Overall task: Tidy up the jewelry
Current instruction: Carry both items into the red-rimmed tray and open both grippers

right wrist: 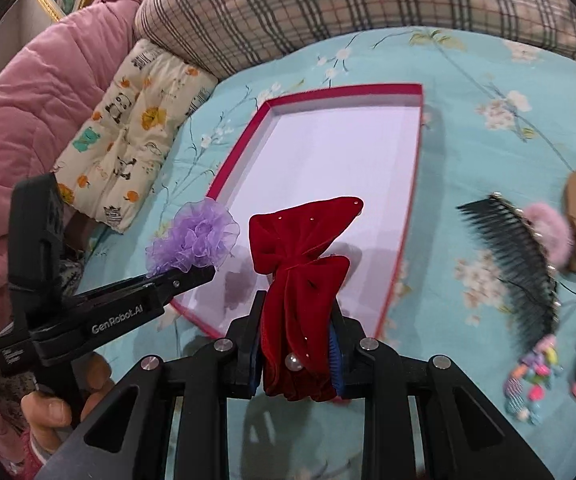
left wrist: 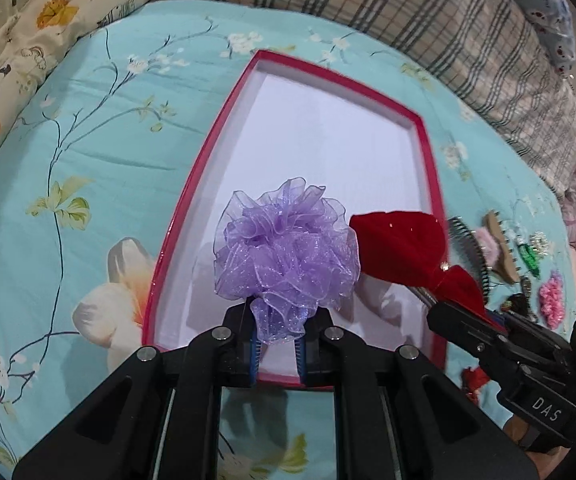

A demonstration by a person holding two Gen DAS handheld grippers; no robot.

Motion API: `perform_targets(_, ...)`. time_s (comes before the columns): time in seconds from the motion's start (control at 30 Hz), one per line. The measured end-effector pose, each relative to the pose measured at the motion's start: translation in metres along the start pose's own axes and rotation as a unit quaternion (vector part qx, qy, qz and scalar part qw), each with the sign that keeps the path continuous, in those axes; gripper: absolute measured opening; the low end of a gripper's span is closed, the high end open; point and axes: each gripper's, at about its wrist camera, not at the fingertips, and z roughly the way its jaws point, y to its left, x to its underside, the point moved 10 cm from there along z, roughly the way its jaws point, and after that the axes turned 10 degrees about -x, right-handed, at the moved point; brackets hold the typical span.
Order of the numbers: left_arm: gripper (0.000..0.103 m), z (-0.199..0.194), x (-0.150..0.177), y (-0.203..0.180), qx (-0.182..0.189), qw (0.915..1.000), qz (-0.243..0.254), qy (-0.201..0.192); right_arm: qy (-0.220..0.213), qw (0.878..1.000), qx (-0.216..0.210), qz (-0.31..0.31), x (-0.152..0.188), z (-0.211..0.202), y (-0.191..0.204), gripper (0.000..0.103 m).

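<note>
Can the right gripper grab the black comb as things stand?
Probably not yet: the right gripper is shut on the red velvet bow. The black comb lies unobstructed on the bedspread to its right, outside the box.

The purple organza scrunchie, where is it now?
The left gripper holds the purple scrunchie above the red box's near end, just left of the red velvet bow.
</note>
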Motion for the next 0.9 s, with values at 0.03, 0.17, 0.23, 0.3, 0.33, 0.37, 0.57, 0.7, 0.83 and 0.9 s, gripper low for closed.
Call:
perform_targets(0.03, 0.011, 0.004, 0.001, 0.002, -0.001, 1.0, 0.0, 0.004, 0.003, 1.0, 0.0, 0.001, -0.001, 0.004, -0.001, 0.026)
perform_targets(0.17, 0.012, 0.019, 0.005, 0.007, -0.01, 0.9998, -0.004, 0.019, 0.013, 1.0, 0.008, -0.008, -0.003, 0.015, -0.004, 0.026)
perform_targets(0.23, 0.012, 0.021, 0.006, 0.009, -0.009, 0.9997, -0.007, 0.02, 0.021, 1.0, 0.014, -0.011, -0.002, 0.021, -0.005, 0.026)
perform_targets(0.3, 0.012, 0.02, 0.006, 0.009, -0.011, 0.9998, -0.004, 0.017, 0.028, 0.999, 0.016, -0.011, 0.0, 0.026, -0.007, 0.027)
perform_targets(0.33, 0.013, 0.02, 0.006, 0.009, -0.015, 0.9998, -0.002, 0.016, 0.032, 0.999, 0.016, -0.012, 0.001, 0.027, -0.008, 0.027)
perform_targets(0.37, 0.013, 0.018, 0.007, 0.009, -0.015, 0.9998, 0.0, 0.015, 0.034, 0.999, 0.018, -0.013, 0.002, 0.03, -0.009, 0.03)
perform_targets(0.57, 0.02, 0.018, 0.007, 0.007, -0.017, 0.9997, 0.0, 0.015, 0.041, 0.999, 0.026, -0.014, 0.006, 0.033, -0.014, 0.035)
perform_targets(0.7, 0.03, 0.017, 0.009, 0.007, -0.024, 0.9996, 0.005, 0.015, 0.043, 0.999, 0.027, -0.015, 0.008, 0.03, -0.013, 0.044)
perform_targets(0.83, 0.041, 0.015, 0.013, 0.011, -0.027, 0.9995, 0.003, 0.018, 0.039, 0.999, 0.031, -0.022, 0.01, 0.024, -0.011, 0.047)
perform_targets(0.9, 0.046, 0.012, 0.015, 0.013, -0.028, 0.9994, 0.002, 0.018, 0.033, 0.999, 0.031, -0.021, 0.01, 0.017, -0.01, 0.047)
